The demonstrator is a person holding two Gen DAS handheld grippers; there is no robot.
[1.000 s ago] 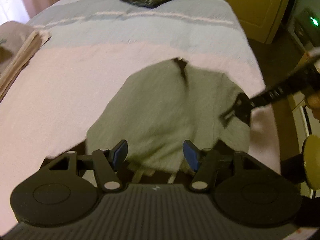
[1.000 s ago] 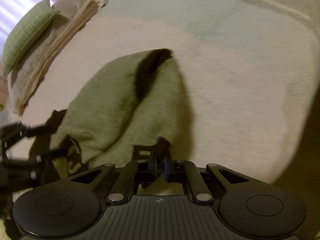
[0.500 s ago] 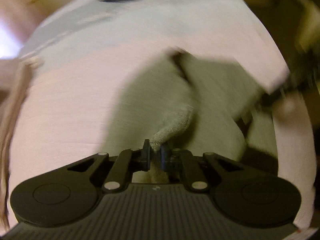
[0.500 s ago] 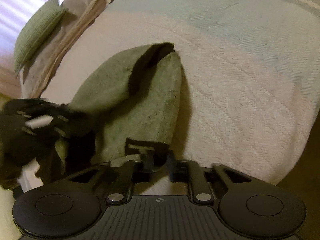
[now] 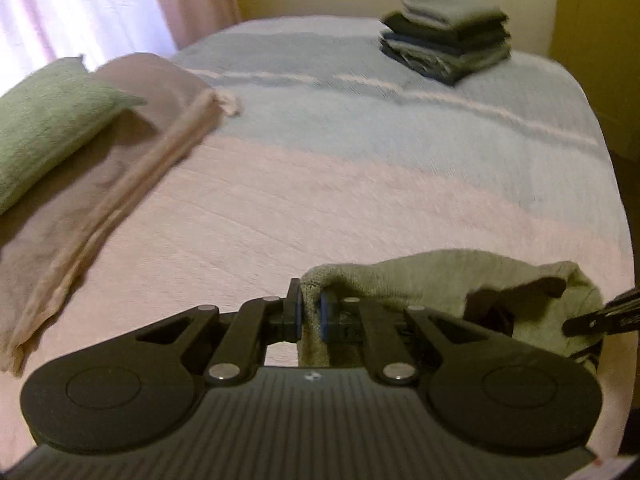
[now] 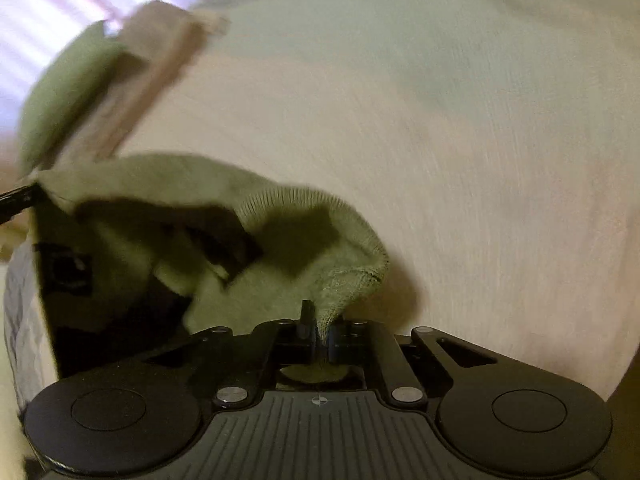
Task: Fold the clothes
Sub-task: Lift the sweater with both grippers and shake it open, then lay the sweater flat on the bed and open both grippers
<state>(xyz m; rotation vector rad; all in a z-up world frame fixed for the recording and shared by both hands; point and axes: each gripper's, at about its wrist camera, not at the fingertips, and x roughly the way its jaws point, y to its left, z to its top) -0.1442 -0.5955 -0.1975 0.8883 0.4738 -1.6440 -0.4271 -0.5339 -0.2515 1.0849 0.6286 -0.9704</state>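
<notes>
A green knit garment (image 5: 448, 280) with dark trim hangs bunched between both grippers above the near edge of the bed (image 5: 320, 200). My left gripper (image 5: 310, 314) is shut on one ribbed edge of it. My right gripper (image 6: 320, 330) is shut on another edge of the same green garment (image 6: 256, 240). The tip of the right gripper shows at the right of the left wrist view, and the left gripper's tip shows at the left edge of the right wrist view. The lower part of the garment is hidden behind the gripper bodies.
A stack of folded dark clothes (image 5: 448, 46) sits at the bed's far right corner. A green cushion (image 5: 44, 128) lies on folded beige linens (image 5: 120, 168) at the left. Curtains (image 5: 80, 4) hang behind, and the bed's right edge (image 5: 612, 184) drops to a dark floor.
The left gripper went from open to shut on the garment's edge. Both grippers then lifted the garment off the bed and drew it toward the near edge.
</notes>
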